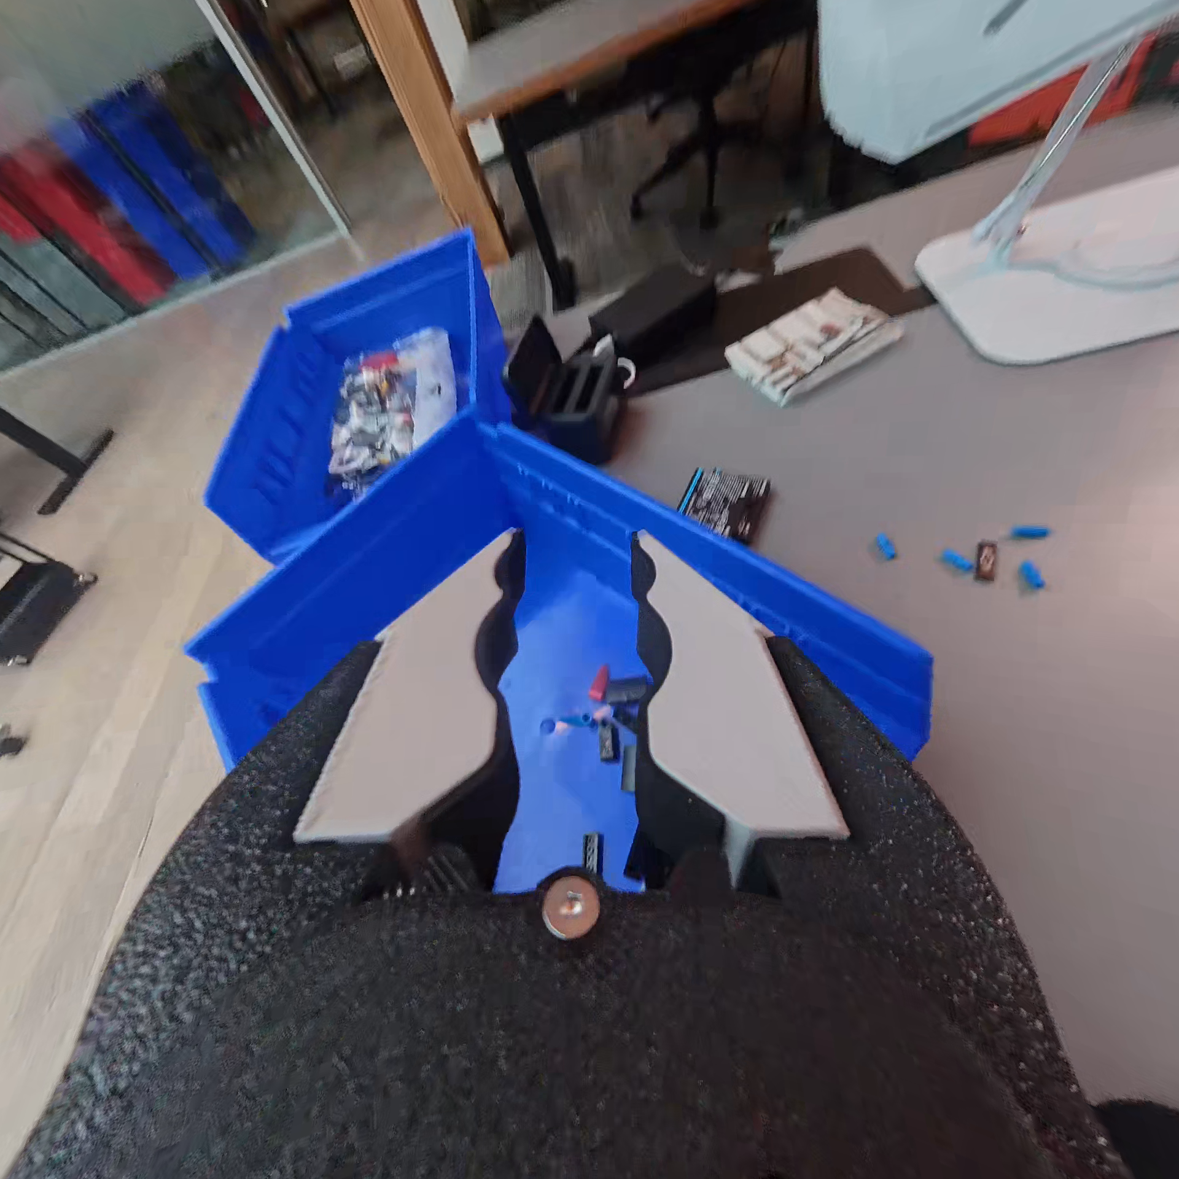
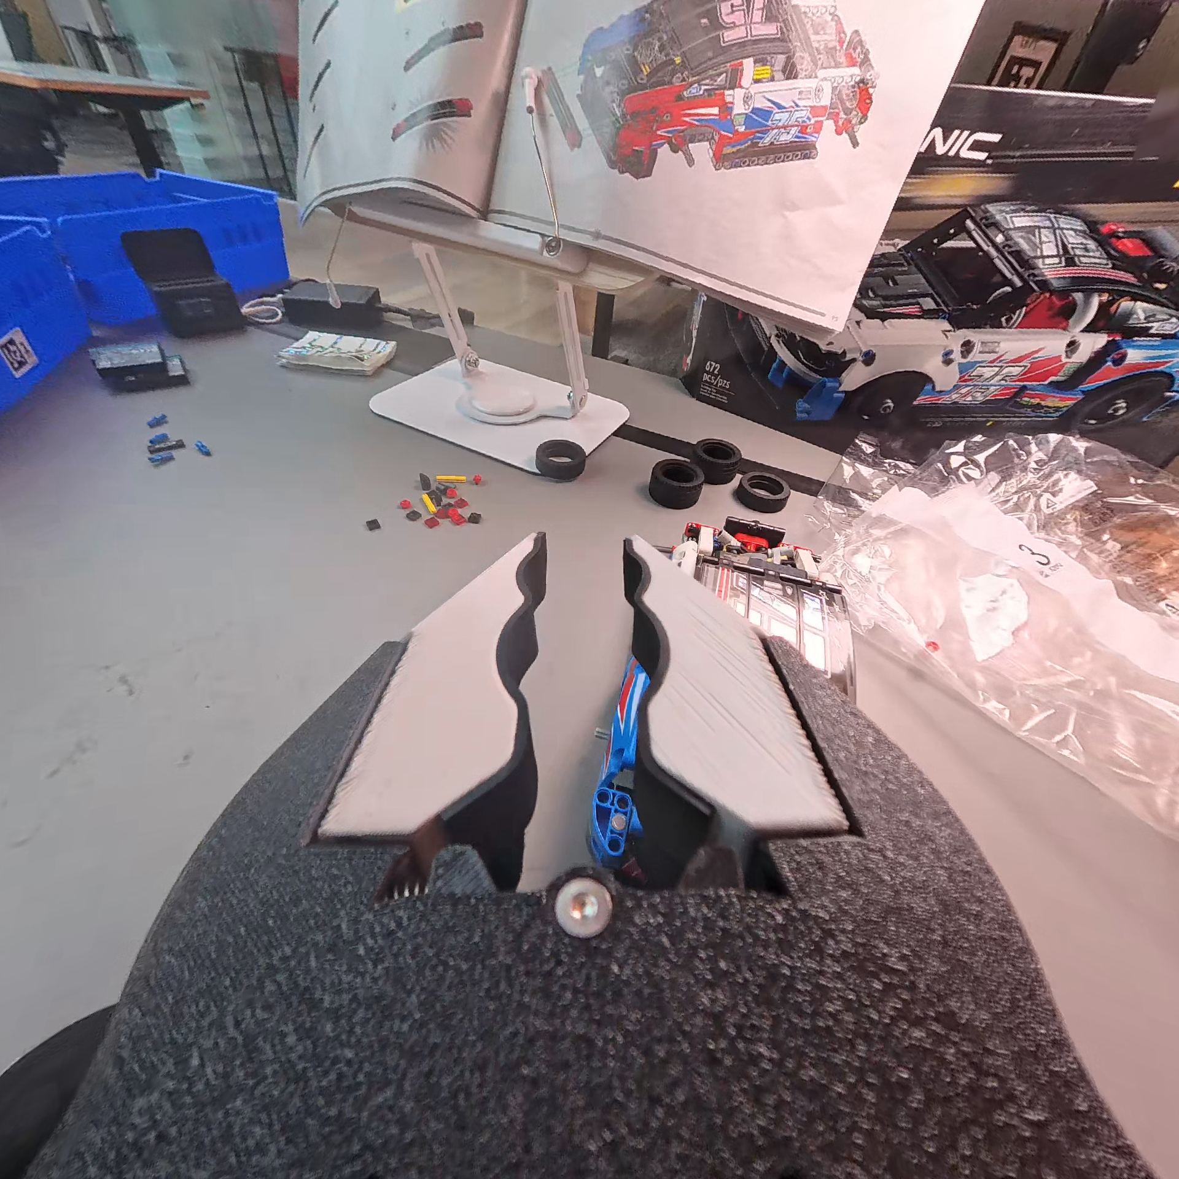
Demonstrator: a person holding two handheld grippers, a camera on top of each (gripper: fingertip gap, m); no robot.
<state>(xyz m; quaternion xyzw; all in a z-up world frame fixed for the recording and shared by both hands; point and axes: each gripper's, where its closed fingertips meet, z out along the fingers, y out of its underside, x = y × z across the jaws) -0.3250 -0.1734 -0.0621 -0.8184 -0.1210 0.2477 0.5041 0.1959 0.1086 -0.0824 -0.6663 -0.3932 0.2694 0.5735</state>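
Presently the left gripper (image 1: 577,542) is hanging over the nearer blue bin (image 1: 395,574) at the left edge of the worktop (image 1: 957,734), its jaws standing apart and gripping nothing. A few loose small parts (image 1: 606,714), red, black and blue, are lying on that bin's floor directly beneath the jaws. Behind it, touching corner to wall, a second blue bin (image 1: 268,434) is holding a clear bag of mixed pieces (image 1: 392,408). The right gripper (image 2: 584,542) is hovering low above the worktop, jaws likewise apart and empty; a partly built model car (image 2: 772,580) is sitting just beside and partly under its right finger, with a blue curved panel (image 2: 622,734) showing in the gap, and contact cannot be confirmed. In my judgement the model is light, rigid in the frame but fragile at snap-fit panels; the firm chassis sides appear the safer hold. The loose parts look tiny, hard and slippery, calling for a fingertip pinch. Four black tyres (image 2: 676,481) are lying near the white book stand (image 2: 497,415), which is carrying an open instruction booklet (image 2: 702,127). Crumpled clear bags (image 2: 1021,606) are occupying the right edge, and small red and black pieces (image 2: 446,501) are scattered mid-worktop.
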